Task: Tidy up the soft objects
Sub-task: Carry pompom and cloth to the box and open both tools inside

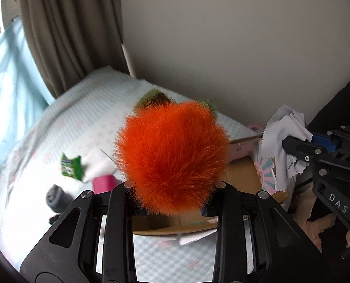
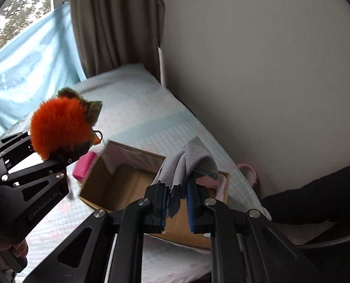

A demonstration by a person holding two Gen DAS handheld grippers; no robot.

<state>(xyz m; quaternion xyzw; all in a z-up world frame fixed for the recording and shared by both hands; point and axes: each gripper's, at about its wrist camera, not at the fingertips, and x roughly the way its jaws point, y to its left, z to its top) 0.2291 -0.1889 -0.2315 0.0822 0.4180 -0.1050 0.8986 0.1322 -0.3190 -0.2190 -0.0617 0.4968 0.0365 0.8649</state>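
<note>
While orange fur [image 1: 172,155] hides the left fingers gripping it, right fingers [image 2: 177,202] seemingly pinch grey cloth [image 2: 186,165]

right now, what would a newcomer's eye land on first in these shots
The fluffy bright orange pom-pom with green leaves stands out, clamped in the left gripper above the bed. Next comes the thin grey pinked-edge cloth, pinched in the right gripper over the open brown cardboard box on the pale blue bedsheet.

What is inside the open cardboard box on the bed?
The cardboard box shows bare brown walls and floor, with something pale pink along its far edges. The grey cloth and the right claw holding it cover the box's near right part.
</note>
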